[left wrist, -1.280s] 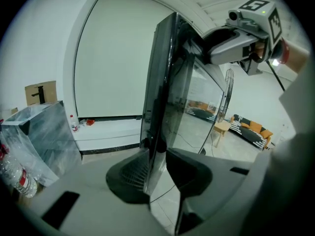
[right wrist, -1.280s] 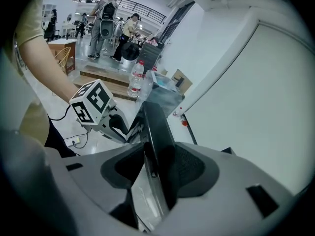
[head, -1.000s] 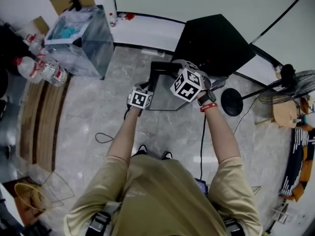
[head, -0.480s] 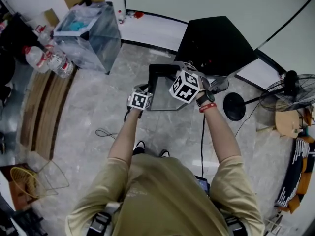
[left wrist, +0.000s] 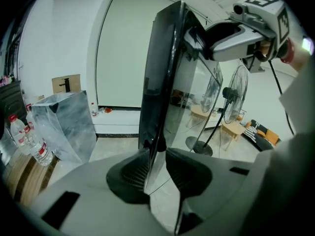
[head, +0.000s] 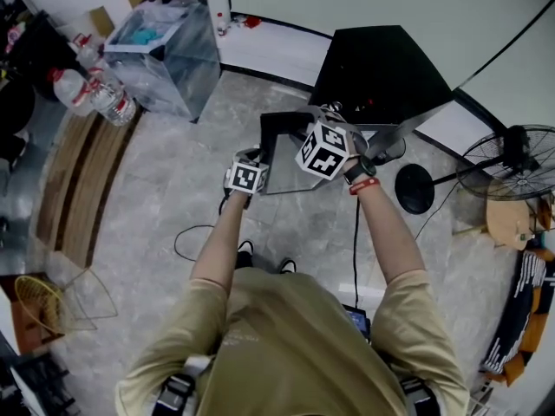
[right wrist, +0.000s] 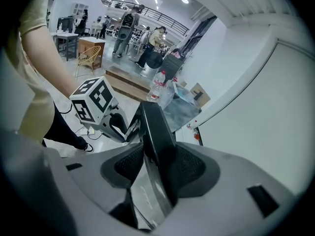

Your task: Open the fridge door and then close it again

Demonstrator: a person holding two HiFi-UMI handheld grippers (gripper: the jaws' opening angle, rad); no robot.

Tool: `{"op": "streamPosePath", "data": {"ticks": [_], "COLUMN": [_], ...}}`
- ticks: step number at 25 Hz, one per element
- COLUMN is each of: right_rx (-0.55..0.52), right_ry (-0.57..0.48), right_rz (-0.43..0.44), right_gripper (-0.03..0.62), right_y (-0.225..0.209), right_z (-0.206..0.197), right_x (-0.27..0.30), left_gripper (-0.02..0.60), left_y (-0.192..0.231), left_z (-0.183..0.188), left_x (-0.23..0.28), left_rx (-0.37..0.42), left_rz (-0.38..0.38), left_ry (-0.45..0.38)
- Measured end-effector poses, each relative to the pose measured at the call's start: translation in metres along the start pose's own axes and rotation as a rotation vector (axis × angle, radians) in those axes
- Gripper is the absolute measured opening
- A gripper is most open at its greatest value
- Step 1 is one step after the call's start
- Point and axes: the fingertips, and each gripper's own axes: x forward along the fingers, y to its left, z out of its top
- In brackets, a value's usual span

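**Ana:** Tongs first: what are they on?

**Ben:** Both are clenched on the fridge door (head: 276, 150). The left tongs (left wrist: 156, 154) pinch its thin free edge between their pads. The right tongs (right wrist: 157, 162) clamp the same edge higher up, near the door's top.

**Ana:** And the door itself?

**Ben:** It stands open, swung out from the black fridge (head: 381, 72) toward the person. Its glossy face mirrors the room.

**Ana:** Where does the fridge stand?

**Ben:** Against the white wall (head: 364, 3), on a grey marbled floor (head: 165, 198). In the head view a standing fan (head: 512, 159) is off to its right. A bin wrapped in clear plastic (head: 169, 46) with water bottles (head: 104, 98) beside it sits well to its left.

**Ana:** And the person?

**Ben:** Facing the door's edge, both arms stretched forward, with the left tongs' marker cube (head: 247, 176) just beside the door.
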Motion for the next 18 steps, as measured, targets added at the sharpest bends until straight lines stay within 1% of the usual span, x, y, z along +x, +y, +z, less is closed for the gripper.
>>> {"op": "streamPosePath", "data": {"ticks": [7, 18], "right_rx": [-0.046, -0.094], "right_ry": [-0.005, -0.018], "right_rz": [0.011, 0.032], "right_gripper": [0.209, 0.21], "right_y": [0.014, 0.033], "right_z": [-0.003, -0.006], "right_x": [-0.008, -0.021], "left_gripper": [0.114, 0.112], "left_y": [-0.012, -0.033], "left_z": [-0.013, -0.028], "left_x": [-0.01, -0.022], "left_rx": [-0.027, -0.051], "left_rz": [0.049, 0.076], "left_ry": [-0.01, -0.012]}}
